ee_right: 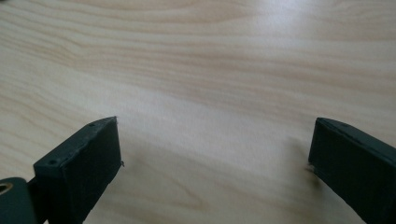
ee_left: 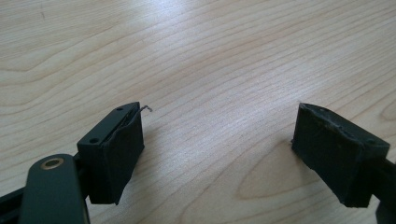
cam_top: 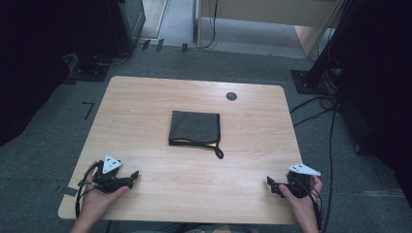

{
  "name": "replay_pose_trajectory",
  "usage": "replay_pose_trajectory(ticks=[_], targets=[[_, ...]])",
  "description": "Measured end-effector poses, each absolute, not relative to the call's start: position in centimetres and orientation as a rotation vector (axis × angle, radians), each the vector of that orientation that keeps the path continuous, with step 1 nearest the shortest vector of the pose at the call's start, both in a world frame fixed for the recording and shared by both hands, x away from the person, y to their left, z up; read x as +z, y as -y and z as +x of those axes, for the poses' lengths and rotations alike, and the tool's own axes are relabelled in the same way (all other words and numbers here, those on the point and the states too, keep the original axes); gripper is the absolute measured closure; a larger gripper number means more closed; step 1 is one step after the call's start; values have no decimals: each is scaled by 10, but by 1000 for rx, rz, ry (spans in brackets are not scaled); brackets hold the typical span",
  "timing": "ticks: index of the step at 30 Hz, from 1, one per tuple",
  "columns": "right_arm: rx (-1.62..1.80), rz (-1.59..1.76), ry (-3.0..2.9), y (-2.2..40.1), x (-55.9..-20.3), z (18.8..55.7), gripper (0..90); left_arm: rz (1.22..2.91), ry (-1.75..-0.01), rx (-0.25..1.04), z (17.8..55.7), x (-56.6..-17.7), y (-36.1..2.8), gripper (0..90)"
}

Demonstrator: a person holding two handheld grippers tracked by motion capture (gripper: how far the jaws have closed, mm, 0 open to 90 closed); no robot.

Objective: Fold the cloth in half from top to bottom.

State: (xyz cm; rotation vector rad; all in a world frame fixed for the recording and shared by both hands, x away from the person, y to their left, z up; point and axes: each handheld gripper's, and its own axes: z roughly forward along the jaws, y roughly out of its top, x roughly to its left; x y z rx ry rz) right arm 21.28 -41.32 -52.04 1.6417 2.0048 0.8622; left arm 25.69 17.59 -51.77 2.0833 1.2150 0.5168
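While both tongs rest at the near edge of the worktop (cam_top: 145, 97), the work on the folded dark cloth (cam_top: 194, 127) looks either finished or not yet begun; the pictures alone cannot settle which. As it lies now, the cloth is a neat, flat, multi-layered square, so folding seems done, judging by its tidy edges and by how far the tongs sit from it. If more is wanted, such as another fold or a move elsewhere, all of that is left.

Nearer the person than the cloth and off to its left, the left tongs (cam_top: 132, 175) have their jaws spread wide with nothing between them, as the left gripper view (ee_left: 219, 140) shows over bare wood. Nearer than the cloth and off to its right, the right tongs (cam_top: 272, 185) are likewise spread and empty (ee_right: 212, 158). Both are well apart from the cloth.

The cloth is nearly square, its slightly longer side running left to right. Its layered open edge, with a yellow lining showing, faces the person, and a small loop (cam_top: 218, 151) hangs from its near right corner. Beyond the cloth, to its right, sits a dark round grommet (cam_top: 231, 96).
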Motion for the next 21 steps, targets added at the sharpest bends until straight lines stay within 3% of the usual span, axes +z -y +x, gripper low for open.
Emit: replay_pose_trajectory(ticks=[21], targets=[[828, 1635, -1936, 418, -527, 202, 0, 2087, -1215, 519, 258, -518, -176, 161]])
